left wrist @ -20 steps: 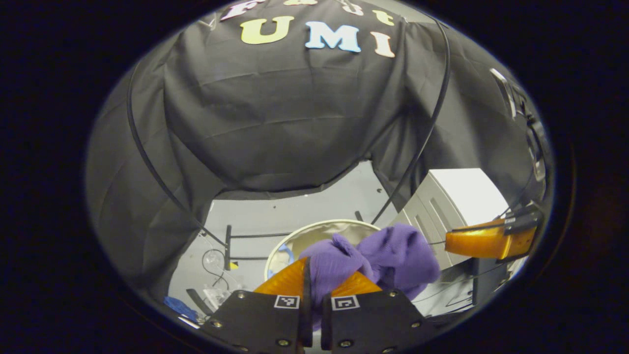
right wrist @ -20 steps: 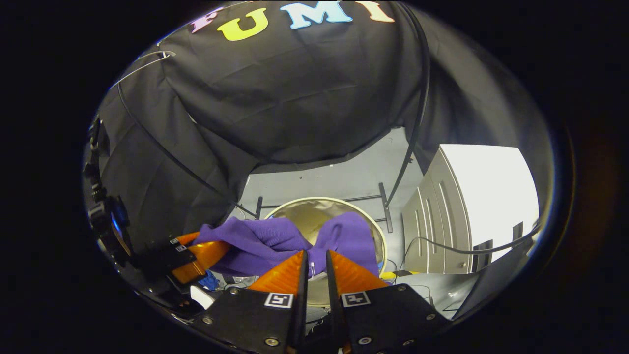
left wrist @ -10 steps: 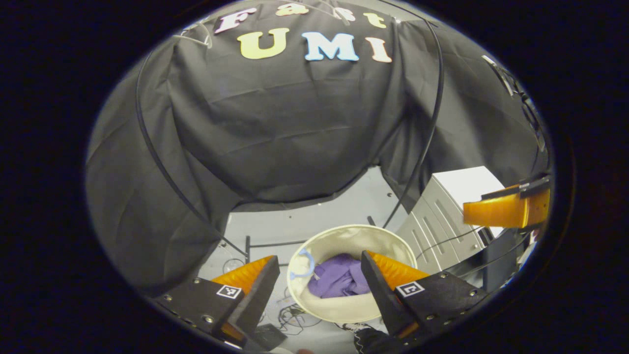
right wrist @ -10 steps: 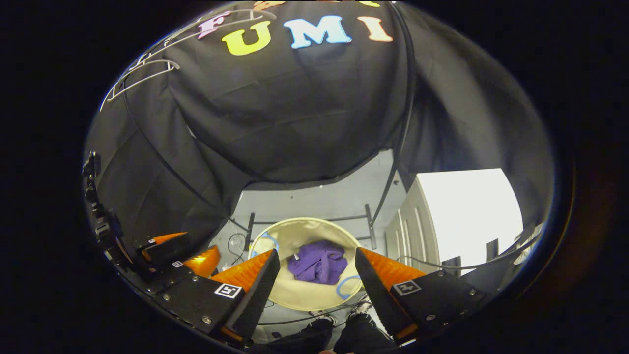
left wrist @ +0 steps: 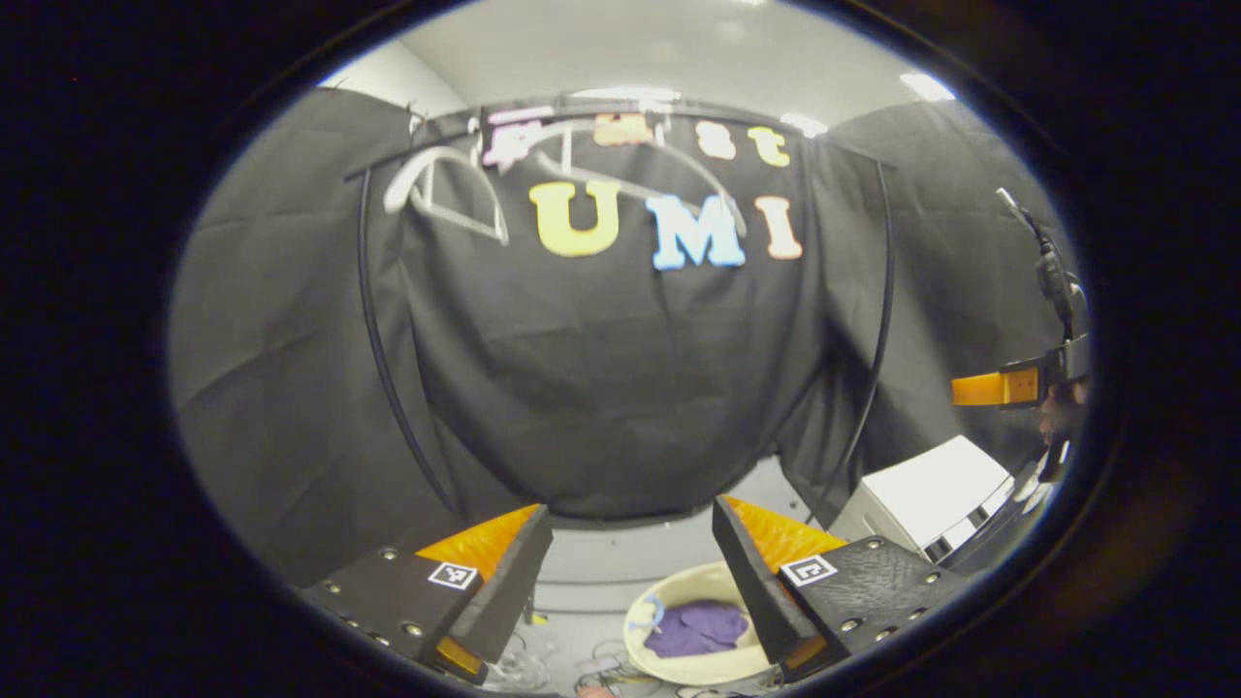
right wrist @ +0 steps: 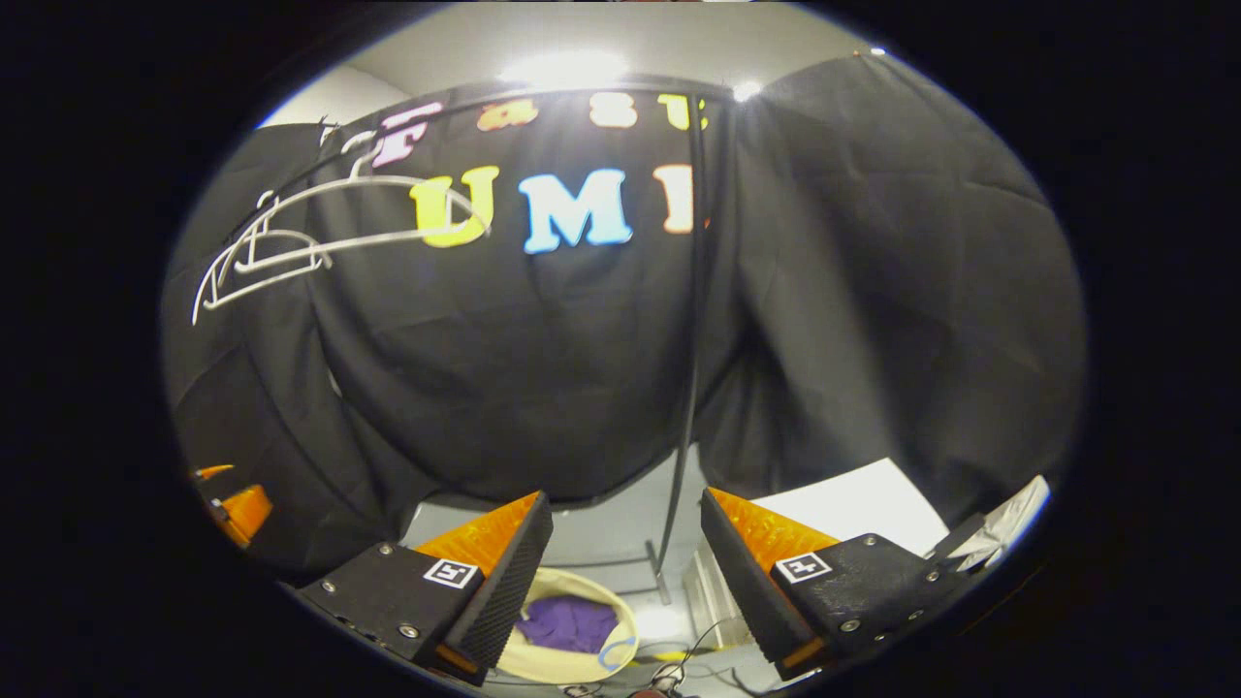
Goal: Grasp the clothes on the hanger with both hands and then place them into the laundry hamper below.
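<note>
Item: my left gripper (left wrist: 630, 543). Fingers spread wide, nothing between them, raised well above the floor and facing the black cloth wall (left wrist: 601, 388).

Item: my right gripper (right wrist: 625, 538). Fingers likewise spread apart, nothing held. In the left gripper view I see it at the far right edge (left wrist: 1008, 388), with a bit of the hand (left wrist: 1057, 417) that holds it; in the right gripper view the left one shows at the far left edge (right wrist: 233, 509).

Item: purple clothes (left wrist: 696, 627). Lying crumpled inside the laundry hamper (left wrist: 669, 669), low in the view, between and beneath the left fingers. In the right gripper view I see the same heap (right wrist: 567, 622) in the hamper (right wrist: 582, 669), partly behind the left-hand finger.

Item: laundry hamper. Round, cream-coloured, open at the top, standing on the pale floor (left wrist: 601, 567), with a light blue loop at its rim (right wrist: 613, 654).

Item: hangers. Pale, bare hangers (left wrist: 441, 189) hang from the dark rail (left wrist: 601, 102) near the top of the cloth wall; in the right gripper view they sit at upper left (right wrist: 281, 242).

Item: white cabinet (left wrist: 931, 494). Stands to the right of the hamper, near it.

Item: cables (left wrist: 620, 669). Loose on the floor around the hamper's base.
</note>
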`<move>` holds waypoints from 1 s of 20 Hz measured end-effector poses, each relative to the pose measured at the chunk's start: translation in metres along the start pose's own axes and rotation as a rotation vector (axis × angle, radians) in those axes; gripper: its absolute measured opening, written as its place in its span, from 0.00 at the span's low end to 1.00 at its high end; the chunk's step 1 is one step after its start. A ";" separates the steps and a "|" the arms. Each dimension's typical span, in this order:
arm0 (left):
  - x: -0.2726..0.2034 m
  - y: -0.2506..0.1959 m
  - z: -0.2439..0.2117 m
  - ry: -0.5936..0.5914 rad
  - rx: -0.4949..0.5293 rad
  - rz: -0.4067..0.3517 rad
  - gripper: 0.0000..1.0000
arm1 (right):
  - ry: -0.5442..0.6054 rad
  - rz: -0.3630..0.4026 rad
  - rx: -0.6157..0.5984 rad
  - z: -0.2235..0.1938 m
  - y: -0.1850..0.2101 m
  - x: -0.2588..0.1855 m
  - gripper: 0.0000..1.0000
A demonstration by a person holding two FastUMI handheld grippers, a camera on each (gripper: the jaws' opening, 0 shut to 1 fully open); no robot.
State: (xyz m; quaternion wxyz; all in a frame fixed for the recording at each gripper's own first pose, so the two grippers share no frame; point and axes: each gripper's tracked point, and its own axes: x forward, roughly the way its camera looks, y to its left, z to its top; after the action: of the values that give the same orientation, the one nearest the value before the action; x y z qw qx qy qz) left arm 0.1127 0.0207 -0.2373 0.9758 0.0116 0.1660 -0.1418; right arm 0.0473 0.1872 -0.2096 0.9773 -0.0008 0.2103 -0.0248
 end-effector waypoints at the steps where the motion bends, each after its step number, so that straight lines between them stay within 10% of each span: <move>1: -0.006 0.003 0.025 -0.061 0.008 0.006 1.00 | -0.063 -0.010 -0.005 0.023 -0.006 -0.010 0.95; 8: -0.077 -0.014 0.162 -0.328 -0.083 0.023 0.95 | -0.403 0.018 -0.021 0.153 -0.033 -0.051 0.92; 19: -0.152 -0.124 0.202 -0.440 -0.271 0.159 1.00 | -0.498 0.045 0.027 0.175 -0.191 -0.036 0.95; 20: -0.159 -0.134 0.197 -0.446 -0.276 0.163 0.89 | -0.513 0.081 -0.004 0.174 -0.191 -0.036 0.95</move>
State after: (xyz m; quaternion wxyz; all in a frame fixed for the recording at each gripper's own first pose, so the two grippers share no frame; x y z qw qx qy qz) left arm -0.0054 -0.0778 0.0039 0.9888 -0.1398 -0.0368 -0.0377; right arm 0.0764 -0.0033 -0.0338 0.9989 -0.0007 -0.0445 0.0157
